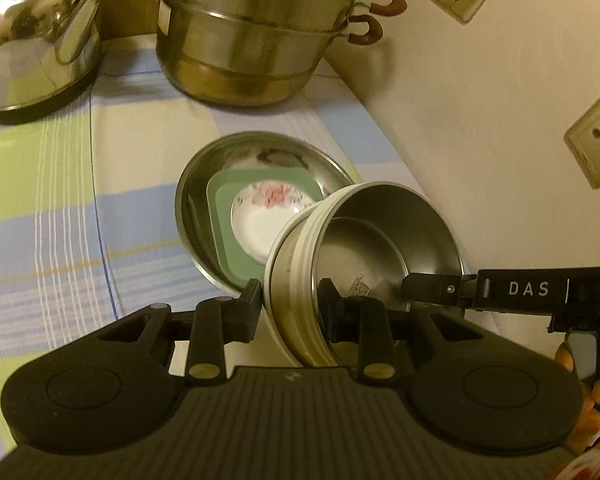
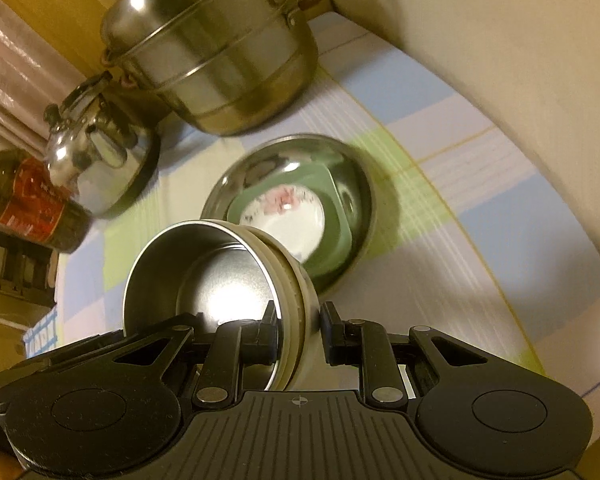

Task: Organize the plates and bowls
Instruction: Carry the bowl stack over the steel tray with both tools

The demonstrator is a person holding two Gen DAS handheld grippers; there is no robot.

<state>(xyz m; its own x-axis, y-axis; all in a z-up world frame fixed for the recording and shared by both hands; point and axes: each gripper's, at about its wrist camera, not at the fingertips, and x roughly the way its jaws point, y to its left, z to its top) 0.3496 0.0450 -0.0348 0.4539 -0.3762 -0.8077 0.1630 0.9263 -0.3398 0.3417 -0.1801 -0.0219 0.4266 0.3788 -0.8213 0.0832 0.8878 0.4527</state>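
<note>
- Nearest us, our left gripper (image 1: 290, 304) is clamped on the wall of a small steel bowl (image 1: 380, 240), tilted on edge.
- Our right gripper (image 2: 300, 330) pinches the same bowl's rim from the opposite side.
- Just beyond, at 11 o'clock, a steel basin (image 1: 196, 184) on the desk (image 1: 60, 200) holds a green square plate (image 1: 220, 224) and a flowered dish (image 1: 256, 216).
- Farthest, a steamer pot (image 1: 252, 40) and a kettle (image 1: 36, 40).

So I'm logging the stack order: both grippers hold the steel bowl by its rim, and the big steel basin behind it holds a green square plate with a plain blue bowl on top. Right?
Nearly. The bowl on the green square plate is white with a pink flower pattern, not plain blue; both wrist views show it. The rest stands: left gripper and right gripper each clamp the steel bowl's rim, with the big steel basin behind.
</note>
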